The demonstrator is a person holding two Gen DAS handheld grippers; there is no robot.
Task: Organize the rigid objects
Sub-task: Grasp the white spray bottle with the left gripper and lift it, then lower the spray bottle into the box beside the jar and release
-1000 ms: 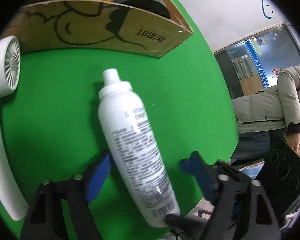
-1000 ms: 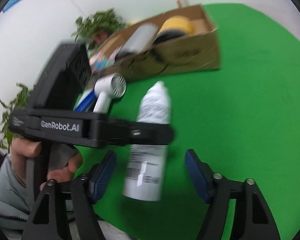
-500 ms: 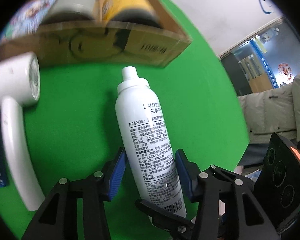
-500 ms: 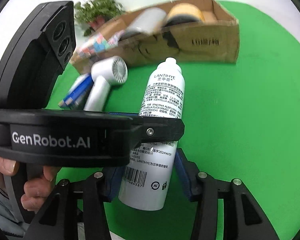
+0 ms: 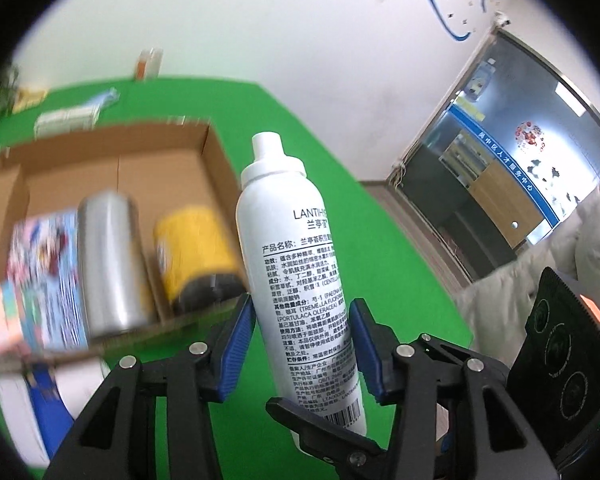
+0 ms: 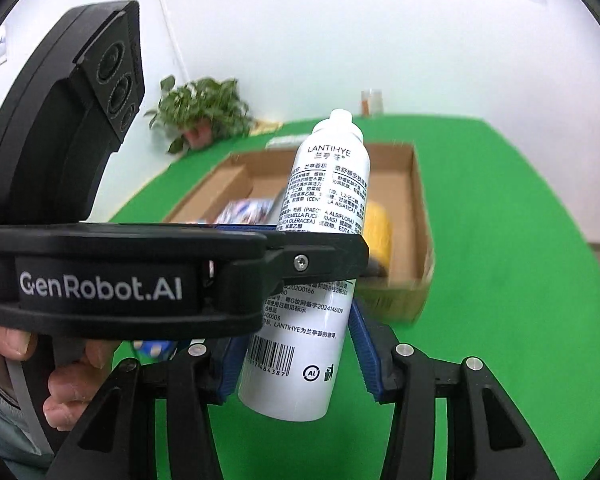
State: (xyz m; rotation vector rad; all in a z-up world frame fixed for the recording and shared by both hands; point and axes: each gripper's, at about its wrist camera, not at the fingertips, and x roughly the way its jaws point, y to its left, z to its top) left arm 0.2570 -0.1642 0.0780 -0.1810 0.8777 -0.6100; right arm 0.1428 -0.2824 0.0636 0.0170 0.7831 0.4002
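Two grippers, left gripper [image 5: 302,350] and right gripper [image 6: 294,350], having just closed fingers, now gripping white spray bottle [image 5: 300,276] together. Bottle, lying on table a second ago, now hanging above green table [image 6: 500,240], near cardboard box [image 5: 216,164]. Judgement: lift done, boxing pending.

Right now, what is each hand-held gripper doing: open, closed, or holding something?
Left hand-held gripper: closed on the white spray bottle.
Right hand-held gripper: closed on the same bottle, lower down near its base.
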